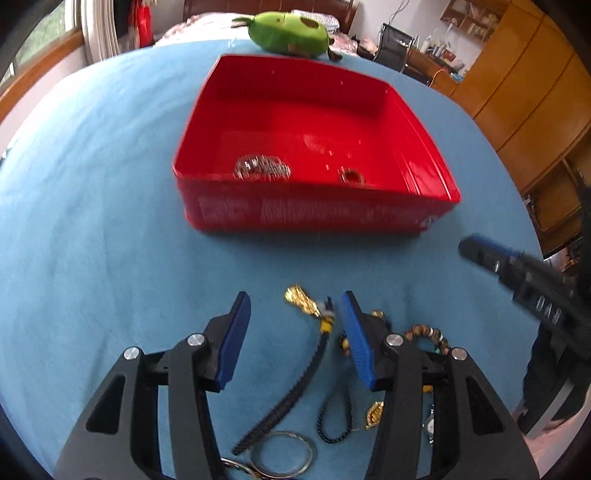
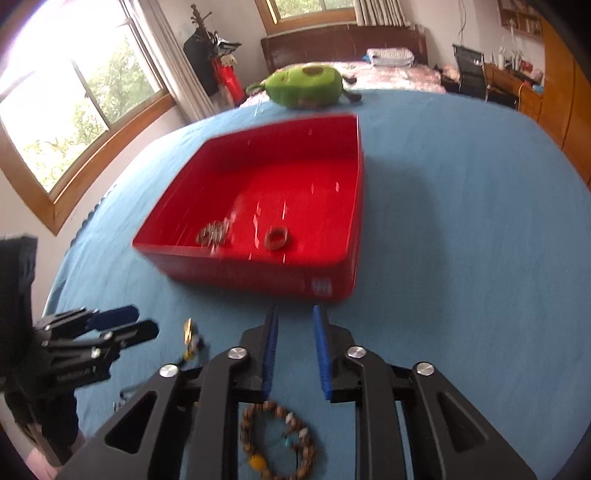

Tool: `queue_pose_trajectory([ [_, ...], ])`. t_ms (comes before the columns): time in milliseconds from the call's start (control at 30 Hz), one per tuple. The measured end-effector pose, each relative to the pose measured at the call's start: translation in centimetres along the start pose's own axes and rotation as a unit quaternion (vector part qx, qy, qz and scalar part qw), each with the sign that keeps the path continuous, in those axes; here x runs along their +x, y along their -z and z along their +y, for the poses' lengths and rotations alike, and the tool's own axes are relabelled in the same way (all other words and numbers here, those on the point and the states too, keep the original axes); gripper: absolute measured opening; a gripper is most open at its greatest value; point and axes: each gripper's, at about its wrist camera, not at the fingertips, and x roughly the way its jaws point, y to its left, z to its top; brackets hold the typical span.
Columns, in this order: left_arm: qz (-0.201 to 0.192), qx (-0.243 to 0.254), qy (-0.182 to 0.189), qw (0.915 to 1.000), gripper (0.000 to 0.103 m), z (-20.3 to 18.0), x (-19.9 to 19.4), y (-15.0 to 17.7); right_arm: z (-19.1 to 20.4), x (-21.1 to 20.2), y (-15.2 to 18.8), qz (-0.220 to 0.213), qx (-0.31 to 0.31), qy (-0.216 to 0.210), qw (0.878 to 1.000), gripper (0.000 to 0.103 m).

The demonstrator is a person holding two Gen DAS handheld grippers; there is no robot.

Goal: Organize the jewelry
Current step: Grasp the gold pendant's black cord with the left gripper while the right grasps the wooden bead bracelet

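Note:
A red box (image 1: 314,210) sits on the blue cloth; inside lie a silver chain bracelet (image 1: 261,167) and a small brown ring (image 1: 351,176). The box (image 2: 258,273) also shows in the right wrist view. My left gripper (image 1: 293,306) is open and empty above a gold charm with a black cord (image 1: 303,301). A wooden bead bracelet (image 2: 279,439) lies under my right gripper (image 2: 295,325), which is open and empty near the box's front wall. Several other pieces lie beneath the left gripper: a metal key ring (image 1: 282,452) and a dark blue cord loop (image 1: 336,421).
A green plush toy (image 1: 290,33) lies beyond the box at the table's far edge. The blue cloth (image 1: 92,221) covers the round table. The right gripper shows at the right edge of the left wrist view (image 1: 517,273). Wooden cabinets stand at the right.

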Motion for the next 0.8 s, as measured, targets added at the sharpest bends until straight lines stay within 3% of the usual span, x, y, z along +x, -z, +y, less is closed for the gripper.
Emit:
queue_pose_trajectory([
  [300, 0.013, 0.004, 0.008, 0.9999, 0.049, -0.9, 1.5, 1.4, -0.3, -0.1, 4.9, 0.013, -0.007, -0.023, 1.000, 0.021],
  [500, 0.036, -0.016, -0.001, 0.9992, 0.049, -0.5, 3.4, 0.9, 0.3, 0.2, 5.3, 0.014, -0.019, -0.022, 0.999, 0.021],
  [800, 0.041, -0.037, 0.002, 0.9985, 0.049, -1.0, 4.7, -0.2, 0.3, 0.4, 5.5, 0.018, -0.020, -0.023, 0.999, 0.021],
])
